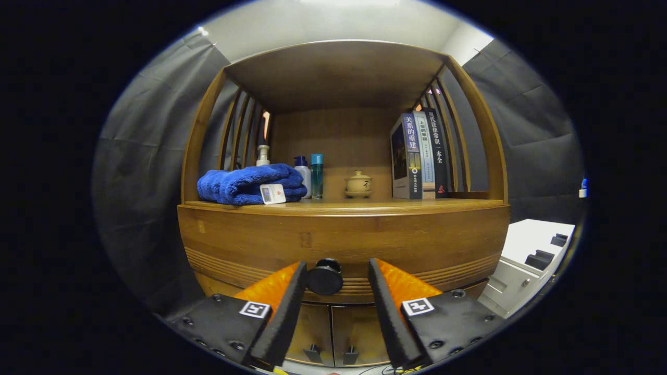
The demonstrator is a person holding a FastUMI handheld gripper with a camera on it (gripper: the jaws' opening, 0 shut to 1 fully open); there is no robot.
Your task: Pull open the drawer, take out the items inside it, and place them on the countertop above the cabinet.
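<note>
1. While I hold the rig level in the gripper view, the claw (333,276) stands spread, its two fingers splayed to either side of the drawer's knob (325,277), and I see no pinch on it yet.
2. The knob lies between the fingertips, nearer the left finger (292,284) than the right one; it may be brushing the left tip, though I cannot tell for sure.
3. The knob is a dark, round, smooth button that sticks straight out toward me, so its axis runs along the fingers. I judge a straight close and a pull back is what comes next.
4. The drawer (344,239) is shut, a wide curved front of warm, grained wood with fine ribbed grooves along its lower edge. Whatever it holds is hidden from me.
5. The desk (365,207), the wooden top just above the drawer, is where the items must go. It already carries a folded blue towel (245,185), plush and soft, with a small card (272,194) leaning on it.
6. Beyond the towel stand a pump bottle (263,155), a white bottle (303,174) and a teal one (317,174); then a small lidded ceramic pot (358,184) and upright books (419,156).
7. Bare wood shows along the desk's front, between towel and books.
8. Below the drawer, two cabinet doors (331,333) with small dark pulls stay closed.
</note>
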